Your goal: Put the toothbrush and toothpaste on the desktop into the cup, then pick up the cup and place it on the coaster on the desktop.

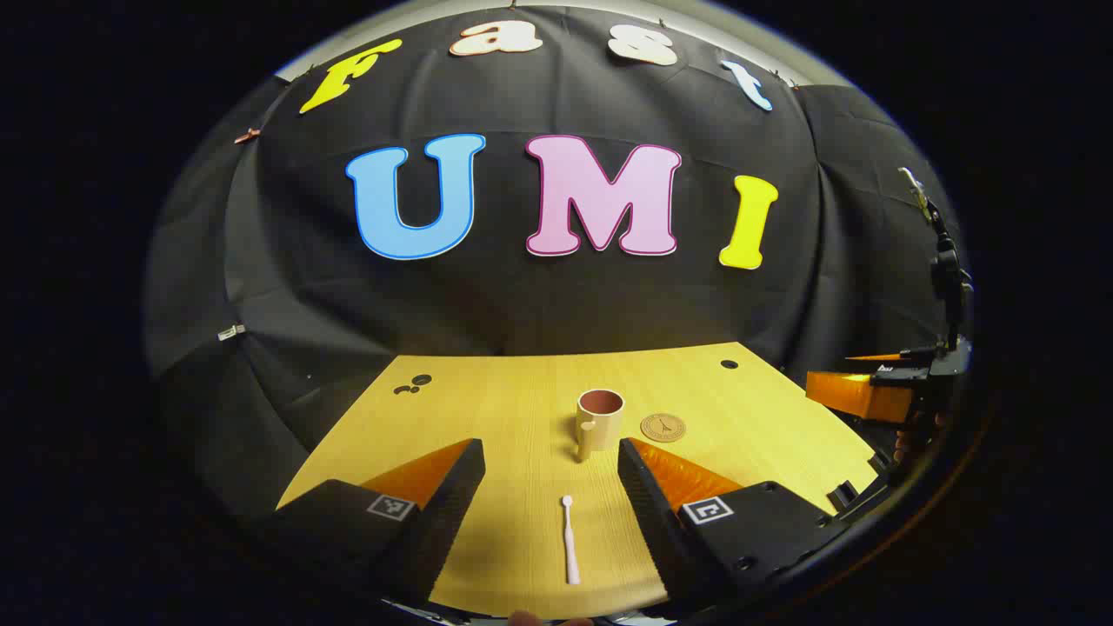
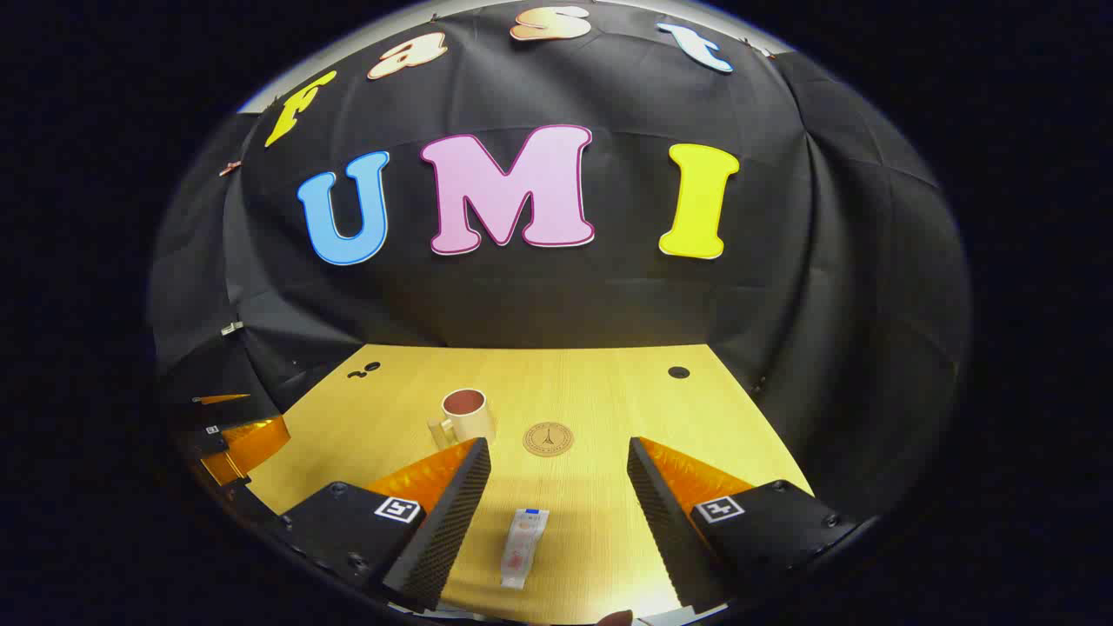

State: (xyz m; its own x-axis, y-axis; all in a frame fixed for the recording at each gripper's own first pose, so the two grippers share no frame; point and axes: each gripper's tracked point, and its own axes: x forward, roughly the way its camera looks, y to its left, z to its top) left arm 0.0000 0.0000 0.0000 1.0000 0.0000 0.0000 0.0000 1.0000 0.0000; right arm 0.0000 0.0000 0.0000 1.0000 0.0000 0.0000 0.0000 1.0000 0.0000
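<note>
A pale toothbrush (image 1: 569,539) lies flat on the wooden desktop (image 1: 513,409), between the open fingers of my left gripper (image 1: 549,465) and a little short of their tips. Beyond it stands a cream cup (image 1: 599,423) with a reddish inside, upright, and a round brown coaster (image 1: 663,427) lies just to its right. In the right gripper view a white toothpaste tube (image 2: 523,547) lies between the open fingers of my right gripper (image 2: 559,465). The cup (image 2: 466,415) stands ahead to the left, the coaster (image 2: 548,438) straight ahead. Neither gripper touches anything.
The other gripper (image 1: 878,391) hangs at the desktop's right edge in the left gripper view, and at the left edge (image 2: 235,439) in the right gripper view. Small dark holes (image 1: 729,363) mark the far corners of the desktop. Black cloth walls close in behind.
</note>
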